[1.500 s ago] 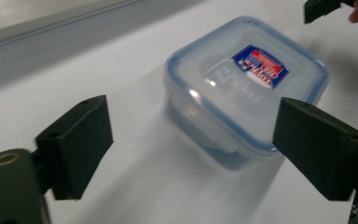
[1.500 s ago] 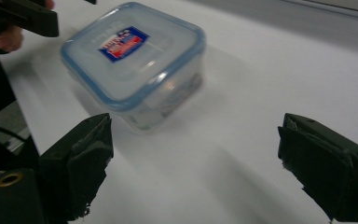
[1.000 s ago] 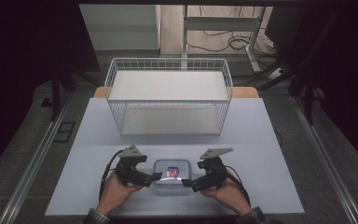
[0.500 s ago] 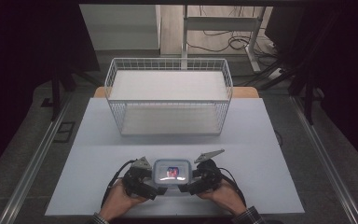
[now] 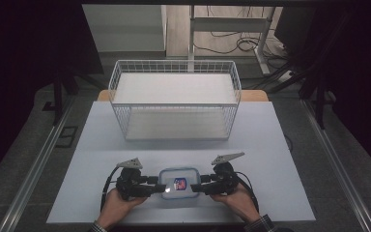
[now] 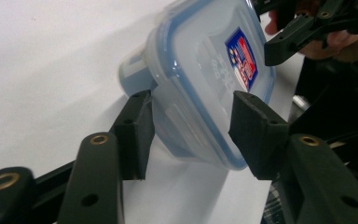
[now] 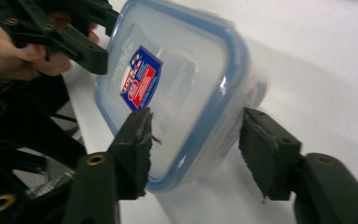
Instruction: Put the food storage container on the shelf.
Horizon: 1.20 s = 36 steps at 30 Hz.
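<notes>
A clear plastic container [image 5: 178, 182] with a blue-rimmed lid and a red and blue label lies near the table's front edge. My left gripper [image 5: 160, 184] holds its left end and my right gripper [image 5: 195, 186] holds its right end. In the left gripper view the jaws press either side of the container [image 6: 205, 70], so the left gripper [image 6: 191, 126] is shut on it. My right gripper's [image 7: 196, 140] jaws likewise clamp the container [image 7: 177, 79] at its other end. Each gripper view also shows the other gripper farther off, beyond the lid.
A white wire basket [image 5: 174, 63] stands at the back middle of the white table [image 5: 270, 145], with bare table between it and the container. The table's front edge runs just under the person's hands.
Both grippers and the container between them have shifted a little toward the person and closer together; the basket has not moved.
</notes>
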Motion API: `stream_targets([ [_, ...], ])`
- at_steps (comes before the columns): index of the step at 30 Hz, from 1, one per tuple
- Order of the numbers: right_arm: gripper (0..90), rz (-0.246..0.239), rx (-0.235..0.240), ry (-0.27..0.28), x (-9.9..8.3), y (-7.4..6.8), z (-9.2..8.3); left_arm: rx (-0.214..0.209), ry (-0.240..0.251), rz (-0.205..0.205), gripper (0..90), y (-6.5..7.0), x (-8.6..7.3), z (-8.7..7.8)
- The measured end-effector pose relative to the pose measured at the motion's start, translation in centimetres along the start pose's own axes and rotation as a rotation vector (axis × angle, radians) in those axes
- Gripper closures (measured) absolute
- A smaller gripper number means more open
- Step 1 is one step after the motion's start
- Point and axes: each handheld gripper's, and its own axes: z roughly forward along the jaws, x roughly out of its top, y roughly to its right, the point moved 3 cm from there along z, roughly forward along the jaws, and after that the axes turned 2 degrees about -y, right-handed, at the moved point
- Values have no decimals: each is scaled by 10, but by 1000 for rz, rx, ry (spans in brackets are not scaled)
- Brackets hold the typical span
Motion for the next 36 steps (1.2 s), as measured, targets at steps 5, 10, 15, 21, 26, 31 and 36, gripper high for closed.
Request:
stream_targets([
  [5, 636, 25, 31, 53, 0, 3, -12, -4, 24, -7, 538, 3, -1, 0],
  [10, 591, 40, 31, 40, -4, 0, -12, -17, 33, -22, 549, 5, -5, -1],
  [15, 576, 48, 36, 31, -7, 0, -11, -34, 38, -33, 563, 5, -7, -2],
  [21, 584, 79, 50, 31, -10, 1, -10, -32, 46, -40, 566, 6, -10, -2],
  [26, 599, 102, 65, 30, -10, 3, -10, -59, 52, -51, 570, 2, -9, -2],
  [31, 683, 138, 85, 47, -11, 5, -14, -68, 59, -55, 574, -1, -9, -3],
  [36, 583, 135, 77, 44, -10, 6, -9, -86, 60, -43, 585, -3, -9, -4],
])
